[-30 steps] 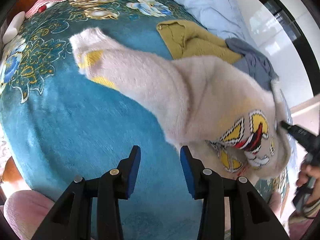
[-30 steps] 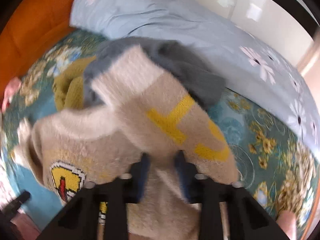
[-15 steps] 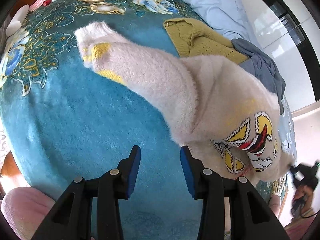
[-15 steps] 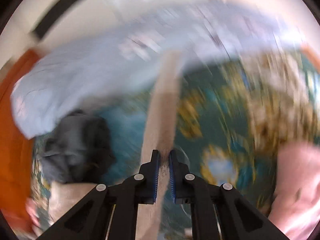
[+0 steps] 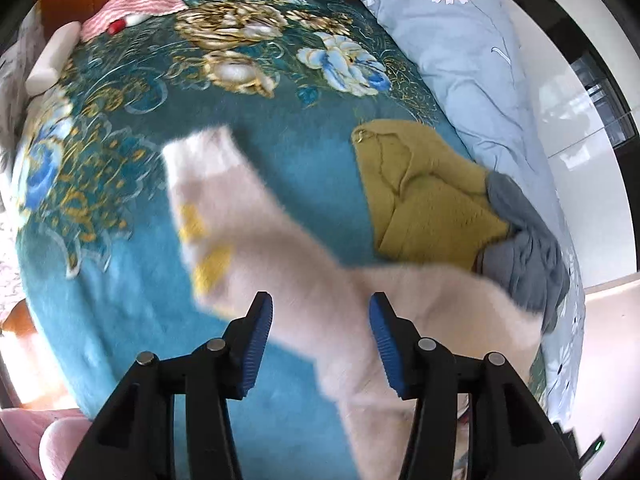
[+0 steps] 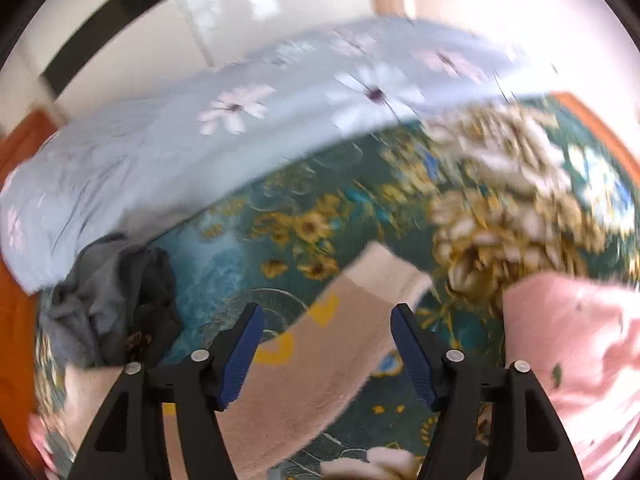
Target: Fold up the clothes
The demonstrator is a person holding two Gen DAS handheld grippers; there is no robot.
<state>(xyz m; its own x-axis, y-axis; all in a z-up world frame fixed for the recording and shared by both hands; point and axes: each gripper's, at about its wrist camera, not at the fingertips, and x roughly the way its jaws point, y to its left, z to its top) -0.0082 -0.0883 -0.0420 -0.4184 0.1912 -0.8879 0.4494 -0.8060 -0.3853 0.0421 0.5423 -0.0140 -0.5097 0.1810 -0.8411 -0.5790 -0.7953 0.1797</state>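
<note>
Left wrist view, left to right. One pink striped cloth [image 5: 136, 4] at the head of the bed. One teal floral blanket [image 5: 120, 280] covers the bed. One cream sweater [image 5: 304, 280] with yellow patches lies on it, one sleeve stretched toward upper left, body toward lower right; blurred. One olive garment [image 5: 424, 196], then one grey garment [image 5: 524, 248] touching it, then one pale blue daisy-print quilt [image 5: 460, 48] along the right edge.

Left gripper [image 5: 320, 334]: jaws opening, about half spread, hovering over the sleeve; pads not pressing on it, nothing held.

Right wrist view: same grey garment [image 6: 108, 292] at left, the sweater's other sleeve [image 6: 320, 352] in the middle, a pink-clad shape [image 6: 580, 360] at right.

Right gripper [image 6: 326, 350]: jaws opening, wide; sleeve lies below and between them, not pinched.

No readable writing or labels in either view.
</note>
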